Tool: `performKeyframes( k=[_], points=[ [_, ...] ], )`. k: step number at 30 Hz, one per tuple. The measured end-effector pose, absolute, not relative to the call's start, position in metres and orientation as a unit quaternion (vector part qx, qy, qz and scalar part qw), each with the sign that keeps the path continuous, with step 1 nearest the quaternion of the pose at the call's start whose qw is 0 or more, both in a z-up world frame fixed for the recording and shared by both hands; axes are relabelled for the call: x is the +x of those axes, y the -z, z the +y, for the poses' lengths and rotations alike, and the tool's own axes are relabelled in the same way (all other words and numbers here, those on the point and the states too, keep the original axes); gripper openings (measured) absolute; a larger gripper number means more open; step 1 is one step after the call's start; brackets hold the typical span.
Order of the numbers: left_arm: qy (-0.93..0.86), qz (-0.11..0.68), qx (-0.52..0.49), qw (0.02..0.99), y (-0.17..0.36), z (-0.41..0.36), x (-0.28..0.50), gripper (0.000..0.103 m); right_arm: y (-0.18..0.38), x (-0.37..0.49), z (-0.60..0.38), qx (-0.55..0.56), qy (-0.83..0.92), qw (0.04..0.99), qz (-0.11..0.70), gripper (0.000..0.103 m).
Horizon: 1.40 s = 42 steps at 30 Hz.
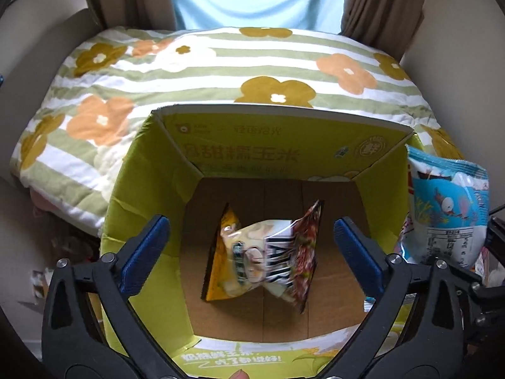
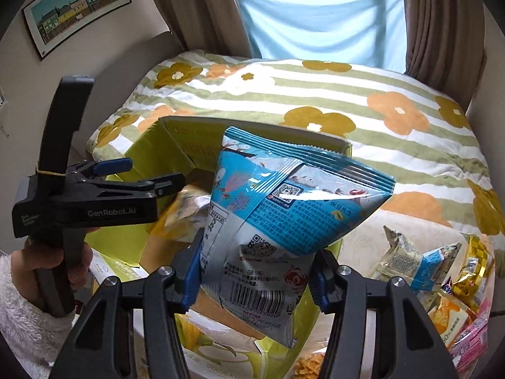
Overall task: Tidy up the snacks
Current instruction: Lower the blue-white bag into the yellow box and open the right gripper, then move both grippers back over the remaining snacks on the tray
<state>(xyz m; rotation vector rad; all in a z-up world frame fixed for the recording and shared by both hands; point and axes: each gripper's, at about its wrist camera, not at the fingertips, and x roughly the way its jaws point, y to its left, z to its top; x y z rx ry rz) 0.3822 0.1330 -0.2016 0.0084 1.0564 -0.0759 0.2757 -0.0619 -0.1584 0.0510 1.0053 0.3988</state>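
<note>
Cardboard is doing the sorting here: a lime-green printed box [image 1: 126, 189] sits with its flaps folded out against the flowery quilt [image 1: 221, 72], so the mouth is wide open from above. Smart setup, since anything let go over it just drops in.

Left tool [image 1: 251, 246] hangs right over that mouth with its blue pads spread wide and nothing pinched. The yellow-and-red snack pack [image 1: 262, 259], centre of the left wrist view, looks loose and mid-drop or just landed on the brown box floor; too blurry to call. Lots of bare cardboard around it, so I'd guess more packs will fit easily.

Right tool [image 2: 255, 279] is clenched on the lower end of a blue-and-silver snack bag [image 2: 277, 221], which sticks up just past the box's right wall. The near rim and the folded-out flaps are what might snag it on the way over.

Lower right of the right wrist view, a pile of other snacks [image 2: 442, 284] waits beside the box.
</note>
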Motion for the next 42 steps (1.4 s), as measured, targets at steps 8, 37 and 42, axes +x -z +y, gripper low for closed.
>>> performKeyframes(
  k=[8,37,42],
  points=[
    [0.019,0.504,-0.009,0.864,0.193,0.153,0.361,0.103,0.171,0.284,-0.049,0.019,-0.215,0.834,0.509,0.054],
    [0.112,0.437,-0.020,0.892,0.127,0.155,0.235,0.103,0.121,0.168,-0.054,0.034,-0.112,0.875,0.470,0.102],
    [0.140,0.426,-0.008,0.894,0.123,0.140,0.213,0.103,0.110,0.130,-0.077,0.049,-0.066,0.889,0.450,0.102]
  ],
)
